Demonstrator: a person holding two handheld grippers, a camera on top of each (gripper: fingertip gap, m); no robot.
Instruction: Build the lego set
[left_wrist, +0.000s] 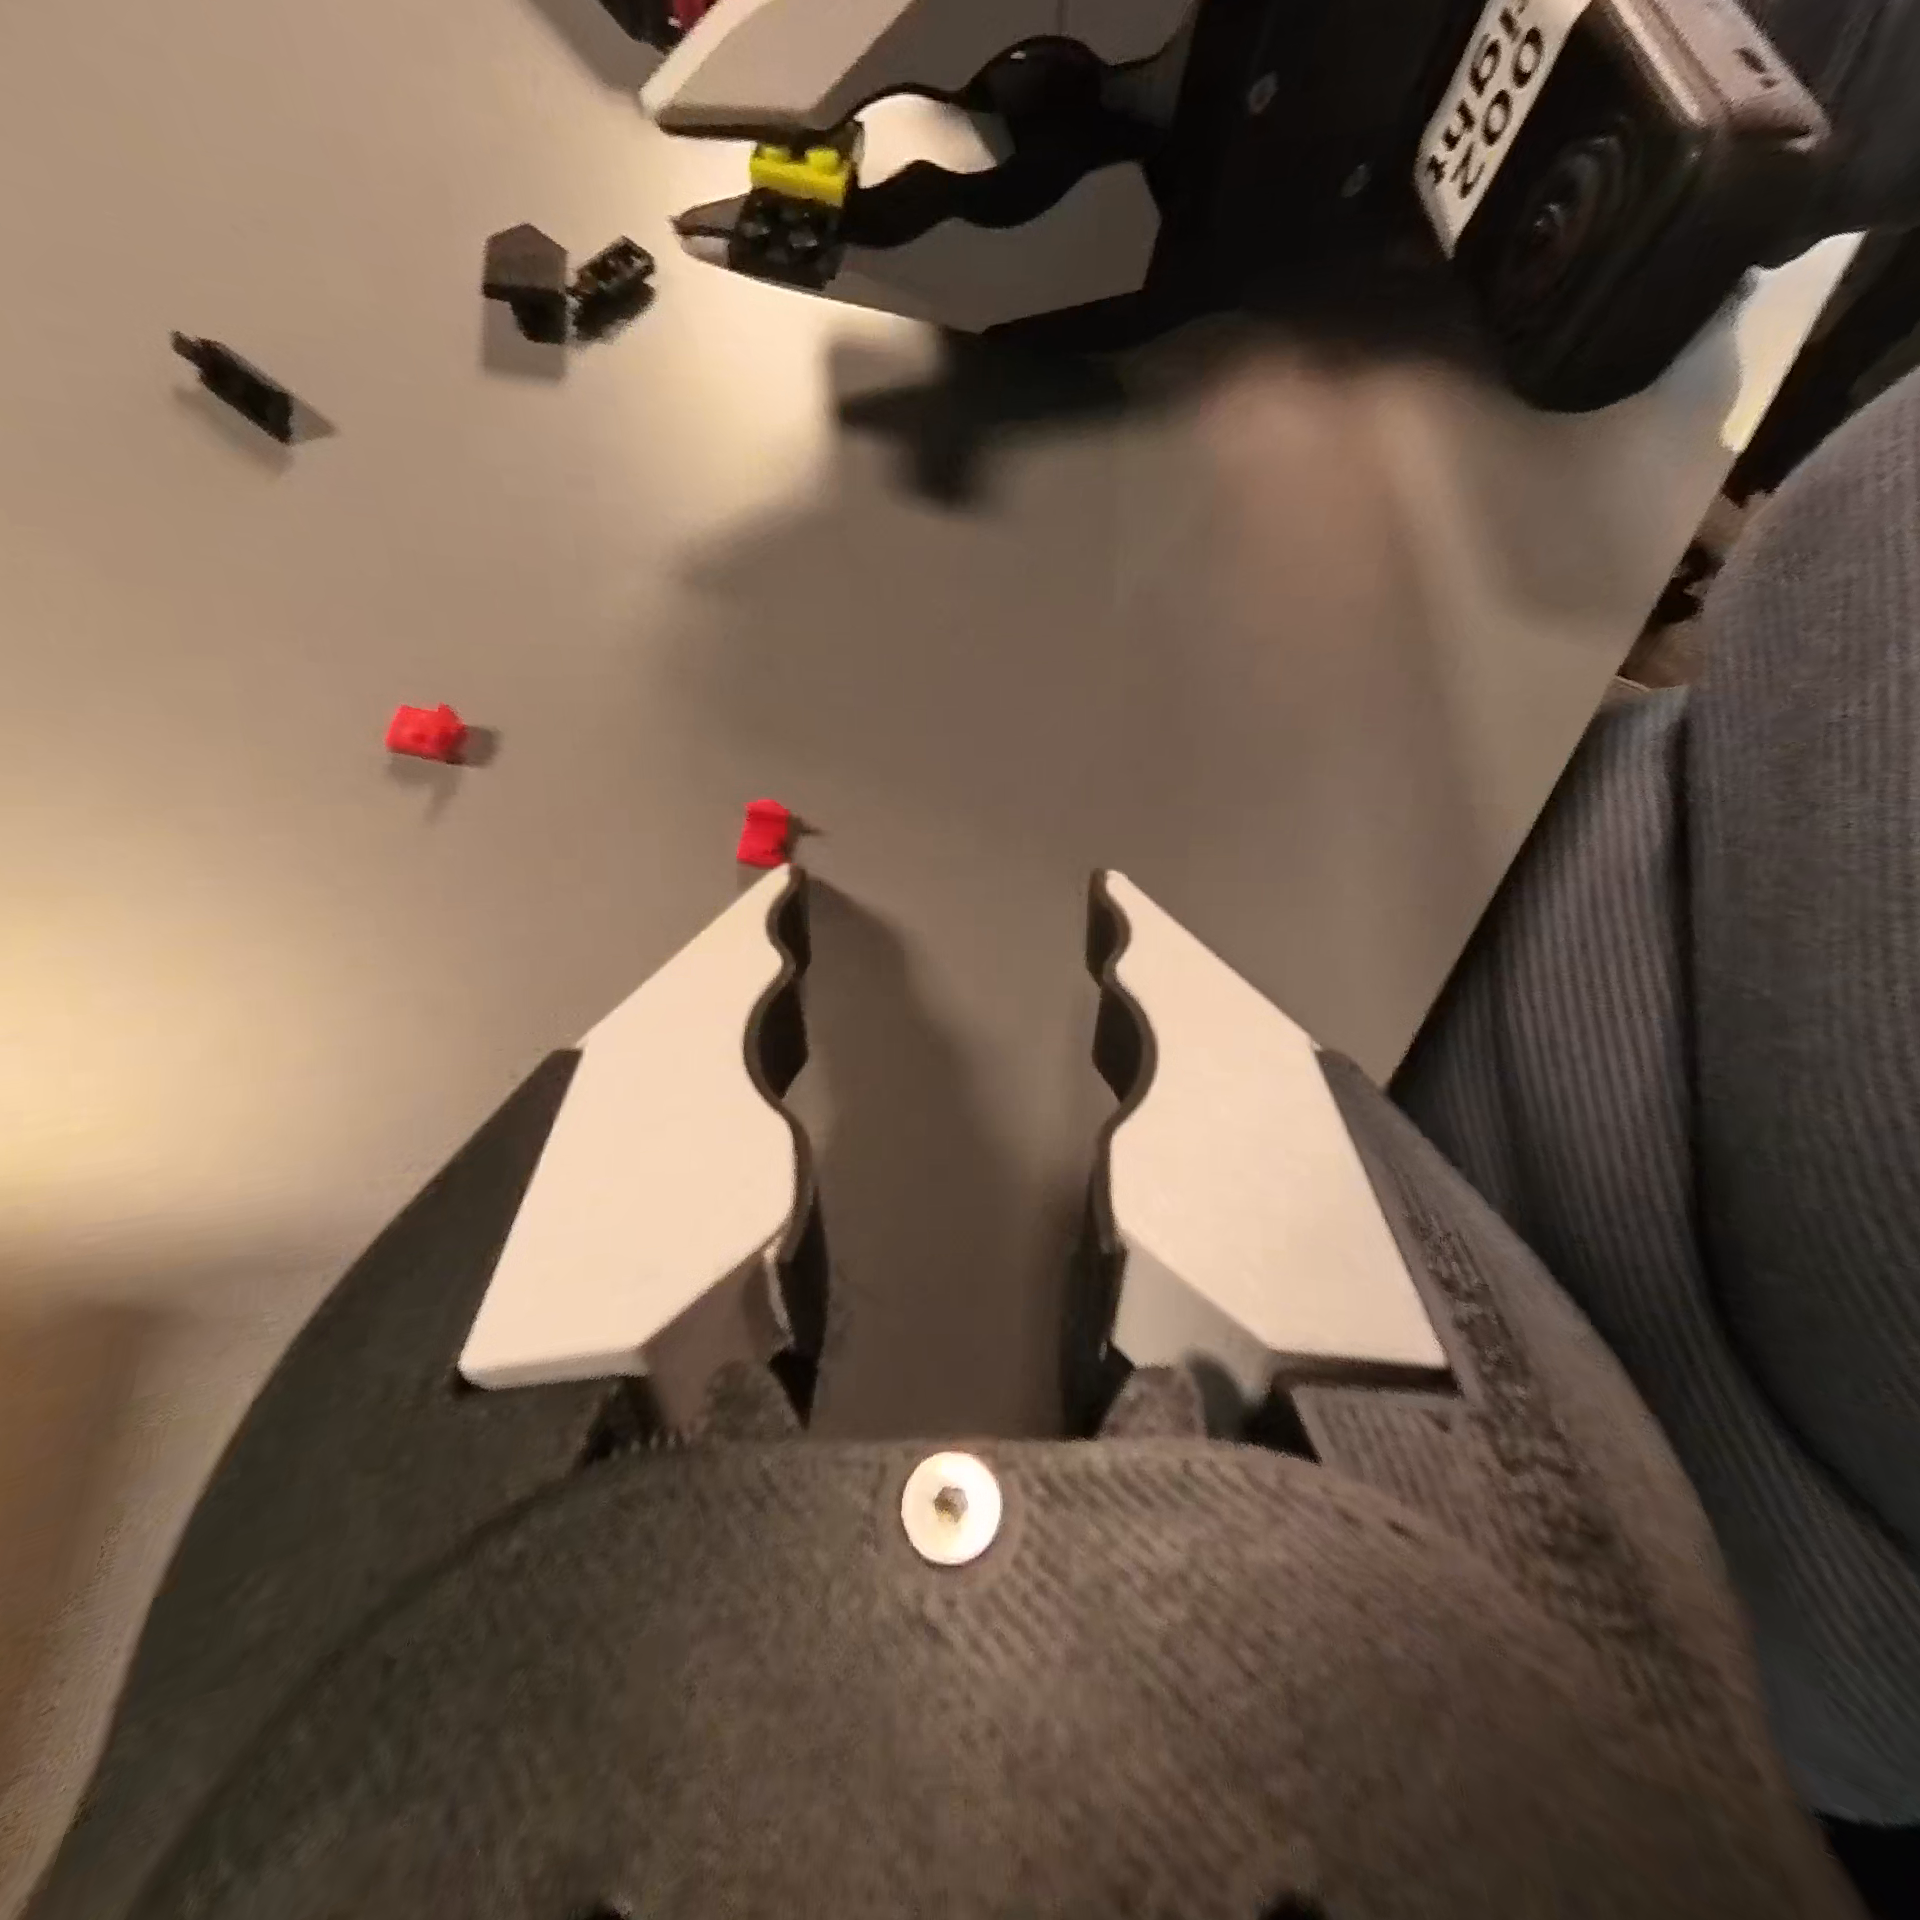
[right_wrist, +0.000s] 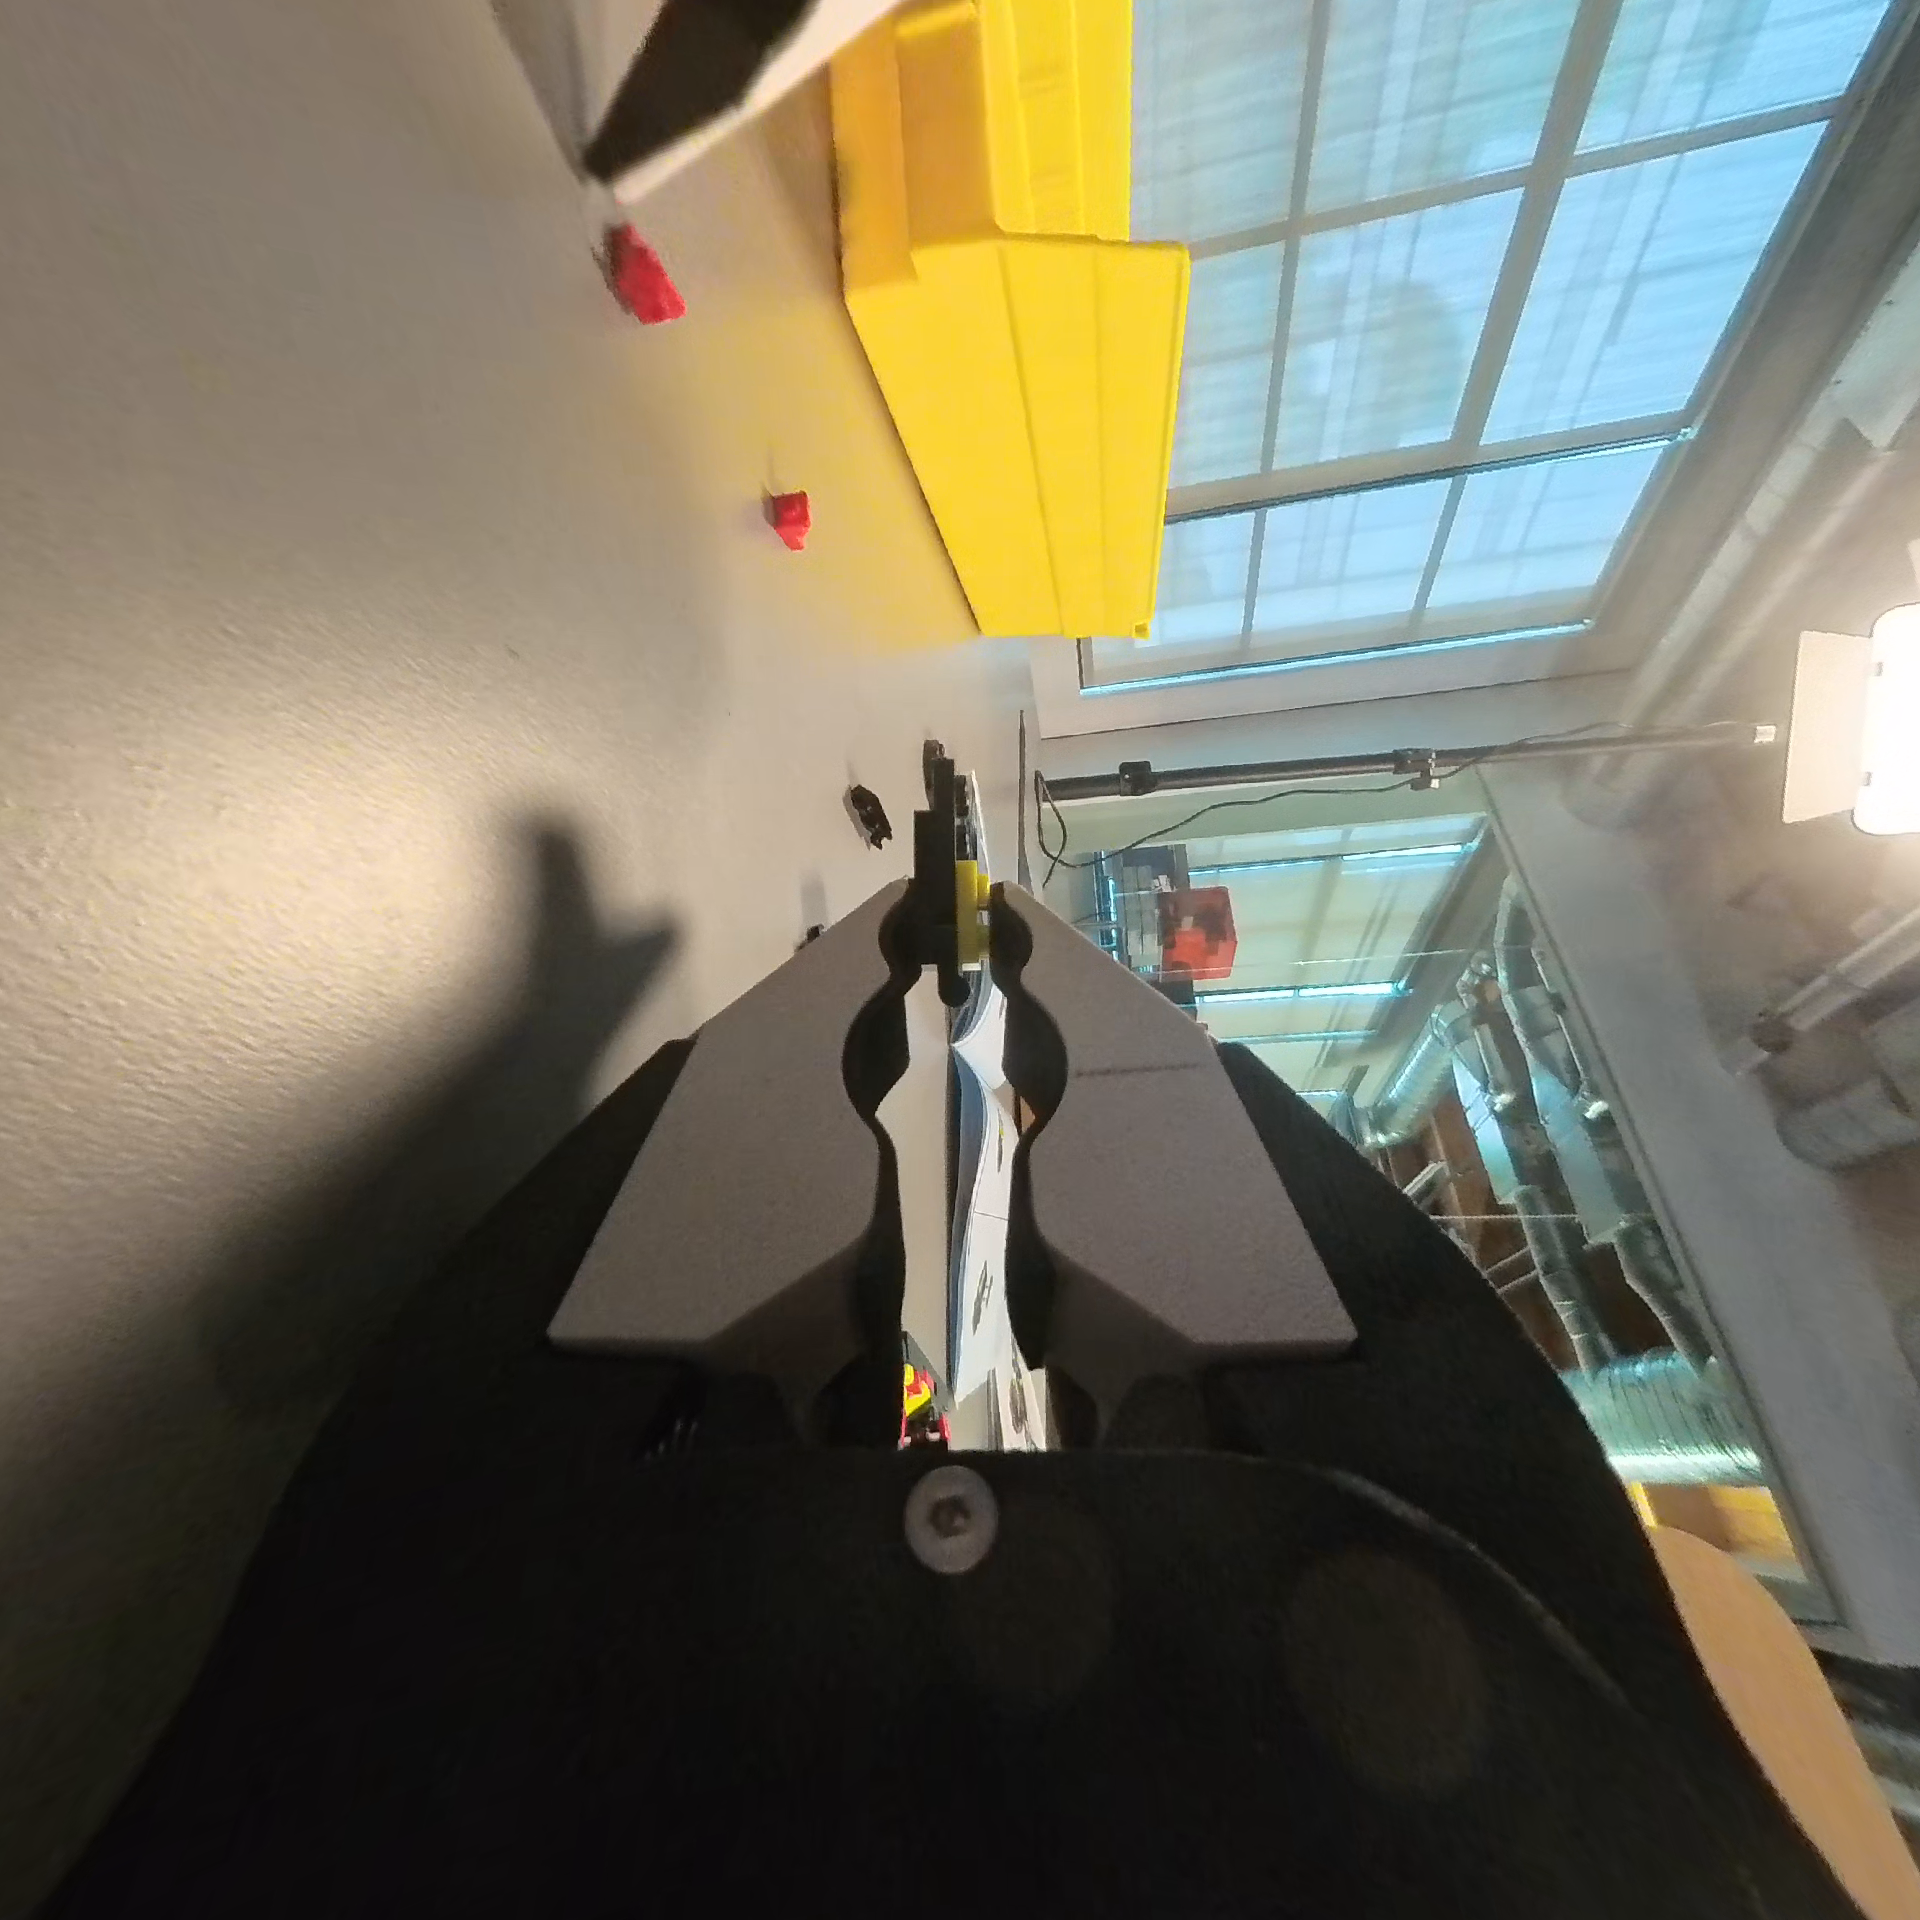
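Observation:
My left gripper (left_wrist: 943, 885) is open and empty just above the white table (left_wrist: 312, 582). A small red brick (left_wrist: 762, 831) lies right by its left fingertip; a second red brick (left_wrist: 423, 730) lies farther left. My right gripper (left_wrist: 774, 177) shows at the top of the left wrist view, shut on a small black and yellow brick assembly (left_wrist: 795, 197). In the right wrist view the right gripper (right_wrist: 954, 896) pinches that assembly (right_wrist: 951, 883) at its tips above the table. Both red bricks (right_wrist: 644, 275) (right_wrist: 788, 516) show there too.
Several loose black pieces (left_wrist: 525, 275) (left_wrist: 244, 387) lie at the far left of the table. A yellow bin (right_wrist: 1023, 343) stands on the table. An instruction booklet (right_wrist: 982, 1195) lies beyond the right gripper. A person's grey clothed body (left_wrist: 1714, 935) borders the table edge at right. Some 12 centimetres of space lies between my two pairs of fingers.

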